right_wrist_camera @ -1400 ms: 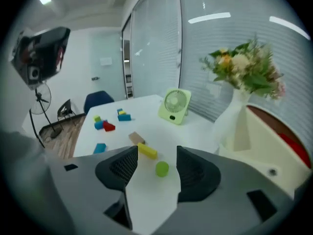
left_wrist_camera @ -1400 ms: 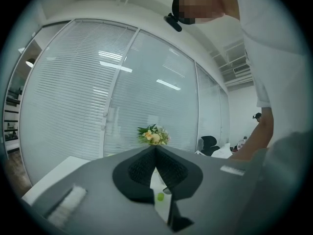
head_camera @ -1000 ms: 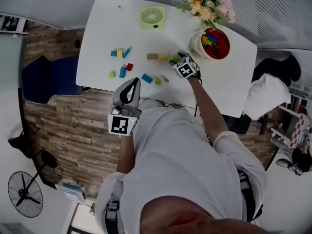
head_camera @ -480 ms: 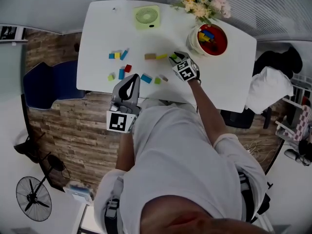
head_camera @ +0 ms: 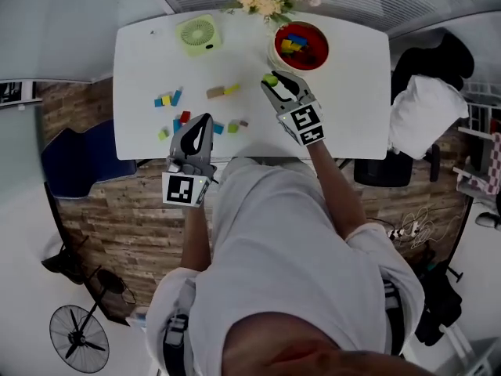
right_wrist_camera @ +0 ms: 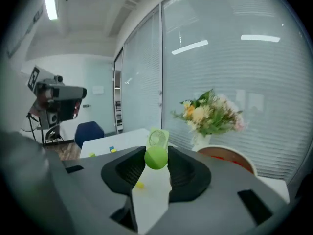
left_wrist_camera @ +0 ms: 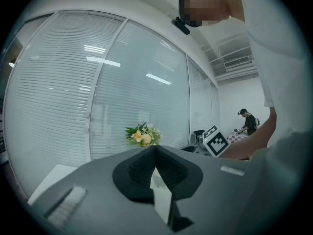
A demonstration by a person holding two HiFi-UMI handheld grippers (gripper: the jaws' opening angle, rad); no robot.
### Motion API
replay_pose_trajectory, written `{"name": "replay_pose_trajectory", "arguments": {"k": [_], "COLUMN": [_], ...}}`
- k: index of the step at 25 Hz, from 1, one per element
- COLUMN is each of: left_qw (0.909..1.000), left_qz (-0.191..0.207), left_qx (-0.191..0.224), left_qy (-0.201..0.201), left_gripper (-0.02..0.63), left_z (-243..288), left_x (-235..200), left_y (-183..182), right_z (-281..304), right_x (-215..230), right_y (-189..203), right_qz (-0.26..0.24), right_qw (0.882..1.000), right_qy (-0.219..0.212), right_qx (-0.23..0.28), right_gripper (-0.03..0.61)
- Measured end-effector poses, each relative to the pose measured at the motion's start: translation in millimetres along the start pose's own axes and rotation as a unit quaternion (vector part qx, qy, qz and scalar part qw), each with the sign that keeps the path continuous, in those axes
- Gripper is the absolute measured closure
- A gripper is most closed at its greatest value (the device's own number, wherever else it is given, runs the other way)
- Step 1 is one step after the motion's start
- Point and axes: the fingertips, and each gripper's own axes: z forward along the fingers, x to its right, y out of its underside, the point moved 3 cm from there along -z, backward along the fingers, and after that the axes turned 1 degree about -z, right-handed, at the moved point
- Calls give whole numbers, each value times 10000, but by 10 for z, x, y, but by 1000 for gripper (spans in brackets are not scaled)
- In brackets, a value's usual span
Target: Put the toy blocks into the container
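Table [head_camera: 352, 92] smooth, white, matt; floor [head_camera: 117, 210] wood planks; green block [right_wrist_camera: 156, 158] smooth plastic.

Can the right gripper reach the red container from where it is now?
Likely yes. The right gripper, shut on the green block, hangs beside the red container, with only bare table between them and nothing across its open top.

**White table by the blinds**

A white table [head_camera: 344, 92] stands against a wall of slatted window blinds [left_wrist_camera: 54, 92]. Wood-plank floor [head_camera: 117, 210] lies beneath. A blue chair [head_camera: 78, 151] stands at the table's left, with a pedestal fan [head_camera: 78, 339] well apart from it. Strip lights [right_wrist_camera: 50, 1] glow overhead.
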Motion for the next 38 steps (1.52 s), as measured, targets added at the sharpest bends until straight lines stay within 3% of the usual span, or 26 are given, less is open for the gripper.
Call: {"name": "replay_pose_trajectory", "arguments": {"k": [3, 6, 9, 12, 15, 19, 22, 25, 26, 28, 31, 34, 36, 38], "left_qw": [10000, 9997, 9991, 9984, 9977, 9963, 9947, 9919, 9909, 9888, 9862, 9842, 9830, 9816], "left_qz": [-24, -6, -134, -217, -254, -286, -282, -329, -335, -351, -405, -424, -428, -445], "left_qx": [62, 234, 385, 450, 468, 482, 493, 509, 512, 526, 550, 507, 476, 442], "left_qy": [8, -3, -136, -282, -425, -647, -855, -1119, -1203, -1352, -1509, -1640, -1723, -1802], "left_gripper": [618, 618, 618, 618, 618, 618, 618, 618, 618, 618, 618, 618, 618, 618], "left_z": [64, -11, -145, -292, -434, -609, -745, -900, -942, -994, -1016, -1025, -1029, -1036], "left_x": [105, 213, 285, 308, 342, 401, 425, 433, 434, 450, 468, 448, 449, 453], "left_y": [-58, -201, -248, -223, -210, -197, -172, -144, -147, -165, -165, -132, -112, -96], "right_z": [-352, -554, -541, -300, -14, 313, 486, 614, 649, 657, 539, 308, 139, 43], "right_x": [307, 672, 1045, 1279, 1415, 1477, 1537, 1558, 1557, 1542, 1522, 1308, 984, 537], "right_y": [-207, -235, -140, -7, 99, 263, 398, 490, 500, 465, 221, -257, -489, -547], "right_qz": [-202, -478, -811, -1342, -1787, -2500, -2770, -2891, -2905, -2792, -2353, -1724, -1340, -1023], "right_qw": [9988, 9960, 9928, 9835, 9669, 9280, 9038, 8916, 8908, 8975, 9316, 9730, 9854, 9872], "right_qy": [351, 727, 830, 528, 61, -522, -800, -899, -907, -920, -756, -637, -831, -1213], "right_qx": [275, 184, -305, -1088, -1818, -2714, -3164, -3368, -3374, -3288, -2666, -1397, -638, -175], "right_gripper": [436, 436, 436, 436, 436, 436, 436, 431, 366, 291, 282, 370, 439, 540]}}
